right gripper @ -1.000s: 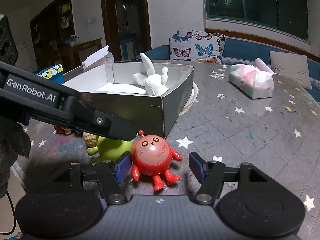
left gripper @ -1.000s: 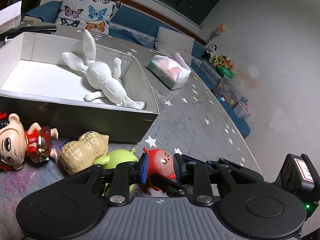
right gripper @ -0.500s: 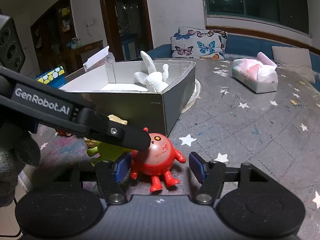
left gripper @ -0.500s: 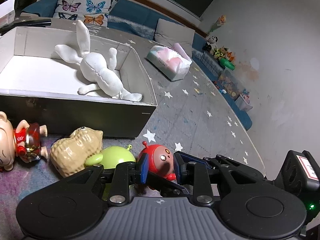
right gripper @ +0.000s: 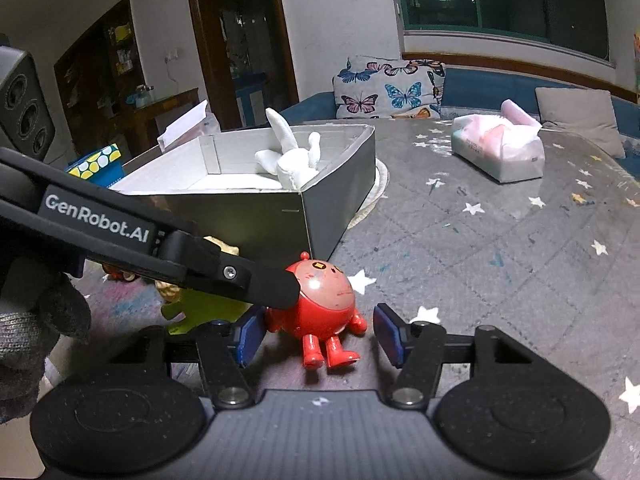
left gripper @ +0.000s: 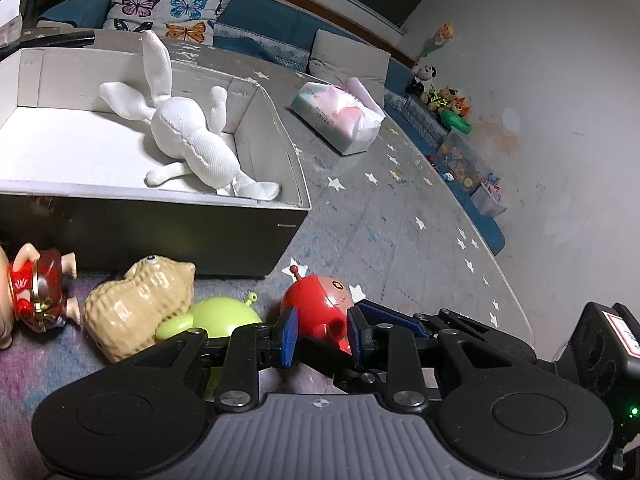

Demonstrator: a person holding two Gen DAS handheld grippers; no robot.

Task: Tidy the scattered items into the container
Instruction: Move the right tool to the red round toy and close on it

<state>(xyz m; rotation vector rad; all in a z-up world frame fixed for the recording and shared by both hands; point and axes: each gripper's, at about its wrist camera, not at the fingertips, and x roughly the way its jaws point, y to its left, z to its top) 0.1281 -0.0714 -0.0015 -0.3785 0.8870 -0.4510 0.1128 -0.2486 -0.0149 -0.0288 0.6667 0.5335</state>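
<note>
Only left wrist view shows peanut toy (left gripper: 140, 308) whole, seemingly unheld.

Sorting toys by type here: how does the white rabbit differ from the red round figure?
The white rabbit is soft, stitched fabric; the red round figure is hard and glossy. The rabbit is long-limbed with tall ears; the figure is a ball with stubby legs and an antenna. The rabbit lies inside the box; the figure is outside it on the star-patterned mat, between the left claw pads. Both are toys.
</note>
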